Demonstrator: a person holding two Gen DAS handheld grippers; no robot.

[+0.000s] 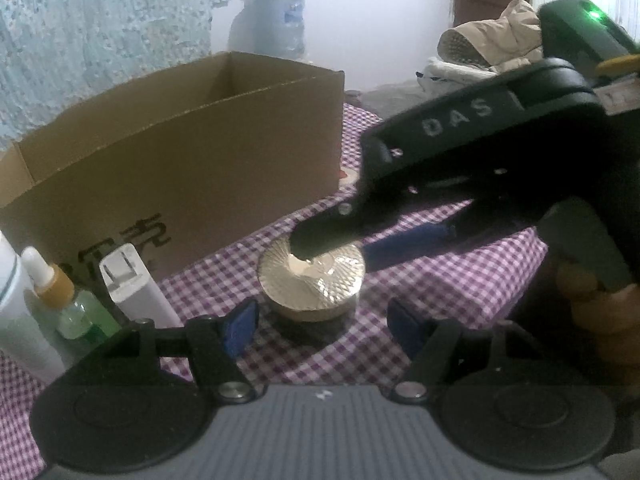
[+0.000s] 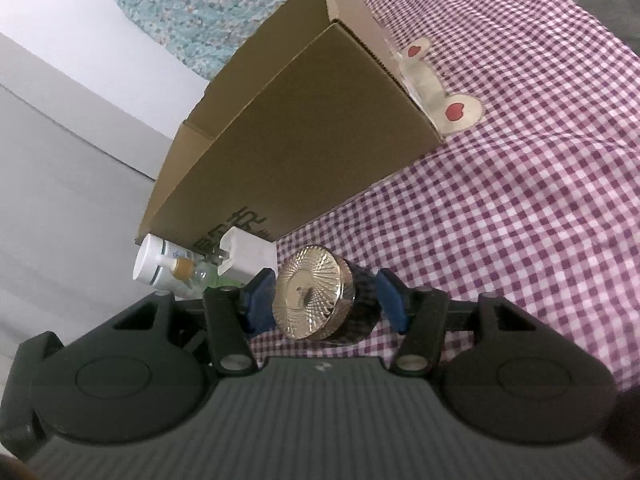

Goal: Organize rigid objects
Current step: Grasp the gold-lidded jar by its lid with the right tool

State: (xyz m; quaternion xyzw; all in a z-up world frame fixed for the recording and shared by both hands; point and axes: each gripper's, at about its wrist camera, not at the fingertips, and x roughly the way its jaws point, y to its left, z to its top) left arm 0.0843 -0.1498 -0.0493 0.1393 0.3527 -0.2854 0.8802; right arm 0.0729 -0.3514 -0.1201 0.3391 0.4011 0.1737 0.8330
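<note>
Gold-lidded jar (image 2: 316, 300) sits on the checked cloth (image 2: 520, 200), in front of the cardboard box (image 2: 288, 152), between the right gripper (image 2: 320, 300) pads. Jaws part-open; pads look just clear of the jar, so not gripped. Left gripper (image 1: 320, 320) open, empty, hovering on the jar's near side. White tube (image 1: 16, 312), dropper bottle (image 1: 68, 300) and plug adapter (image 1: 132, 284) stand against the box front. Box interior not visible; judging by this, sorting has barely started.

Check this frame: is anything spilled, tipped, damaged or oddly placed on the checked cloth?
Nothing stands out. The gold-lidded jar stands upright with its lid on, between the right tongs. The white charger stands tilted by the cardboard box, prongs up, beside a dropper bottle. No spill shows.
</note>
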